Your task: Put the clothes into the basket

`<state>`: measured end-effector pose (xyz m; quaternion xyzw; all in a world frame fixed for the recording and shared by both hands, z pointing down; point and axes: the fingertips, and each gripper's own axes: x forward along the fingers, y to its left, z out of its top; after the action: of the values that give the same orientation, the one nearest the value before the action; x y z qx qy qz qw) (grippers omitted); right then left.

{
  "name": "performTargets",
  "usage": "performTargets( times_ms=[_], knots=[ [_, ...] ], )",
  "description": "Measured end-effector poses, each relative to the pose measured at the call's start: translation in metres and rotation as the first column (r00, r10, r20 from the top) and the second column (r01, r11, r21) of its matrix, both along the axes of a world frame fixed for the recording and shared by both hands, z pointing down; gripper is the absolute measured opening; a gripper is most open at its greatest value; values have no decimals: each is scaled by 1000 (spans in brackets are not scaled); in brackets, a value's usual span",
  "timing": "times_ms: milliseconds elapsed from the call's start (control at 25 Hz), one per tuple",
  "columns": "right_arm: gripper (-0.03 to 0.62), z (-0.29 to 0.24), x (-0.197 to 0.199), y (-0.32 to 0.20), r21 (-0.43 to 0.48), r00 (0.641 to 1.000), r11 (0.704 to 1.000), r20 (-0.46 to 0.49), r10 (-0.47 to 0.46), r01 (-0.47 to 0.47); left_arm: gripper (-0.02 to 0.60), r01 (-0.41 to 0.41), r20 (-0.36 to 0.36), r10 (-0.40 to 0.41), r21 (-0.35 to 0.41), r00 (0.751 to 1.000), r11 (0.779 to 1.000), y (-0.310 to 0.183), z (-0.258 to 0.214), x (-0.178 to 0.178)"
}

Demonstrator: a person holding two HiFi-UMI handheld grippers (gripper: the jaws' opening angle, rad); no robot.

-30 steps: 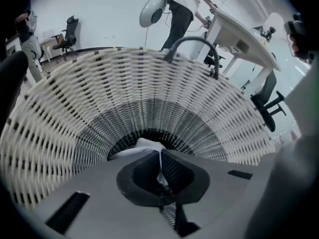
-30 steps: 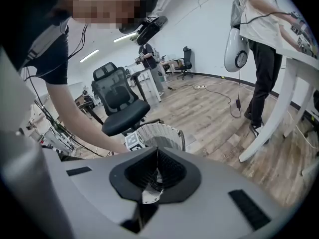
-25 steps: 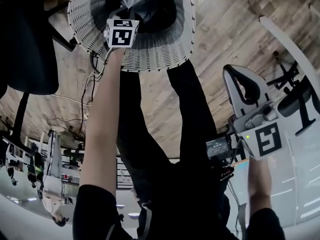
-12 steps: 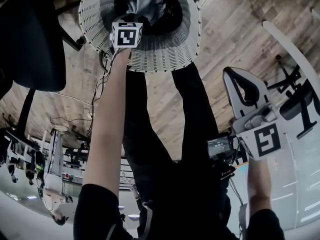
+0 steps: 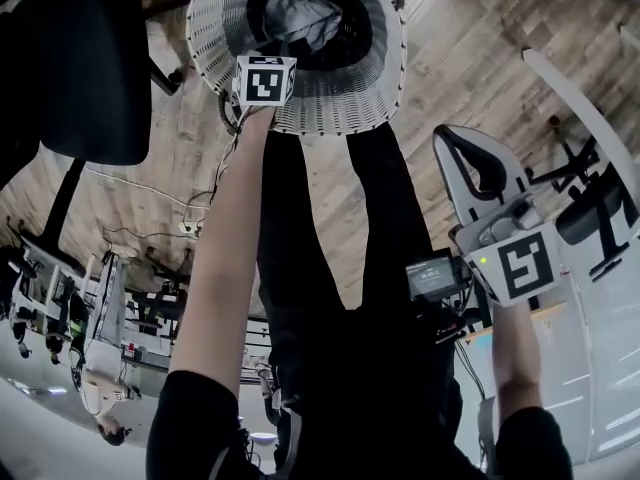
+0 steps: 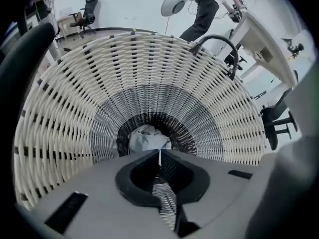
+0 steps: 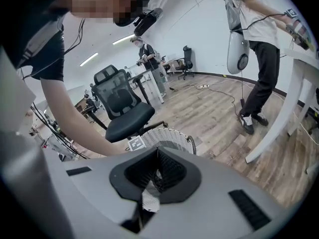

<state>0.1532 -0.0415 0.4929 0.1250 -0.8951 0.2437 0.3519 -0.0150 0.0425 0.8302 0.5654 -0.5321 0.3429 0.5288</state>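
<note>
Inside one white woven basket, one crumpled grey garment.

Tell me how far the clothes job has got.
Done: a grey garment lies at the bottom of the basket. In hand: nothing; the left gripper hangs over the basket with jaws together and empty, and the right gripper, off to the side, is shut and empty too. Left: no other clothes show in any view, so the job may be finished.
</note>
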Motion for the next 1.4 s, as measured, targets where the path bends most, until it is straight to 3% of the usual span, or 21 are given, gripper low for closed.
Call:
performTargets(
  times_ms=[160, 360, 760, 880, 1160, 1400],
  knots=[
    [17, -13, -8, 2, 15, 1000, 1000, 12, -9, 9, 18, -21, -23, 21, 1, 999, 1000, 8, -23, 10],
    [17, -38, -16, 2, 54, 1000, 998, 24, -20, 19, 18, -44, -65, 47, 53, 997, 998, 8, -61, 20],
    [17, -118, -8, 18, 159, 998, 986, 27, -49, 44, 18, -79, -119, 97, 147, 988, 986, 13, -190, 21],
    [17, -142, -3, 26, 189, 998, 981, 25, -54, 48, 18, -110, -108, 135, 211, 985, 971, 12, -236, 20],
    [17, -200, -19, 32, 249, 997, 969, 71, -14, -5, 18, -84, -140, 145, 368, 980, 926, 17, -341, 6],
    [17, -248, -37, 40, 311, 991, 950, 129, -25, -17, 18, -37, -152, 134, 516, 979, 856, 14, -434, -13]
  ],
)
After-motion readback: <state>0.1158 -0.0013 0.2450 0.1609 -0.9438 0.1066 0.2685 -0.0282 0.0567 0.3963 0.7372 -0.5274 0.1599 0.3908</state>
